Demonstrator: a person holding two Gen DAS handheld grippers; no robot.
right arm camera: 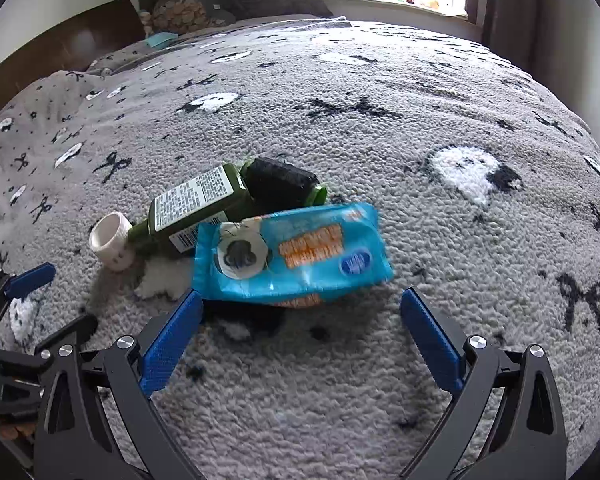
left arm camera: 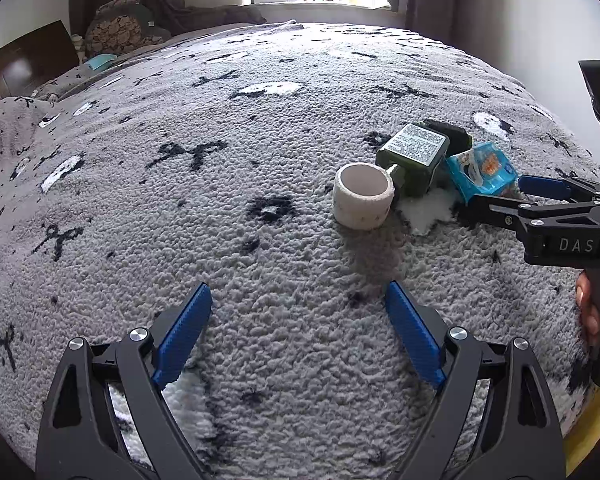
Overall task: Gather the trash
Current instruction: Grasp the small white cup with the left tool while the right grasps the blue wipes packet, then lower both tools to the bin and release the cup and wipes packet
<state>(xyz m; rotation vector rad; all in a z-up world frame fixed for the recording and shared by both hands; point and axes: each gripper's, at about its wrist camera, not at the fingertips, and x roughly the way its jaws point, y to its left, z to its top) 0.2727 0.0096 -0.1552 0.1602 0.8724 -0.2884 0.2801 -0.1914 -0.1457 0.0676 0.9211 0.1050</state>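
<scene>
Trash I logged on grey fleece blanket: blue plastic wipes packet, green bottle, white tape roll. Left gripper and right gripper both gaped wide, empty.

The left tongs and right tongs are showing black frames, blue ribbed pads, silver screws; white letters "DAS" are showing.

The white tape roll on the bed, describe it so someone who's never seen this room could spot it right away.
On the grey fleece blanket covering the bed sits a small cluster of trash. The tape roll is at the cluster's left end, touching the neck of the green bottle. It is the only white, hollow ring there; the blue wipes packet lies at the far side.
</scene>
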